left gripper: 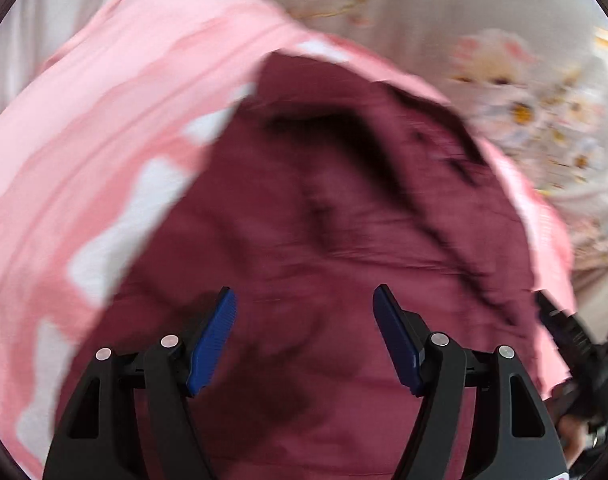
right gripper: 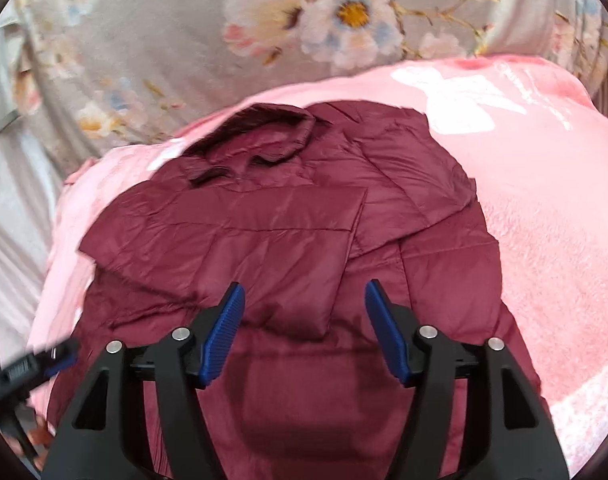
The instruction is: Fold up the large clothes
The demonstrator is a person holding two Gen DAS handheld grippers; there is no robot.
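Observation:
A maroon quilted jacket [right gripper: 288, 240] lies spread on a pink blanket [right gripper: 544, 220], collar at the far end, both sleeves folded across the body. It also shows, blurred, in the left wrist view [left gripper: 324, 240]. My right gripper [right gripper: 304, 300] is open and empty just above the jacket's lower half. My left gripper [left gripper: 304, 304] is open and empty over the jacket too. The left gripper shows at the right view's lower left edge [right gripper: 32, 368], and the right gripper shows at the left view's right edge [left gripper: 576, 344].
The pink blanket [left gripper: 84, 140] with white patches covers a bed. A grey floral sheet [right gripper: 224, 40] lies beyond it, also seen in the left wrist view [left gripper: 524, 100]. A pale wall or curtain [right gripper: 12, 220] is at the left.

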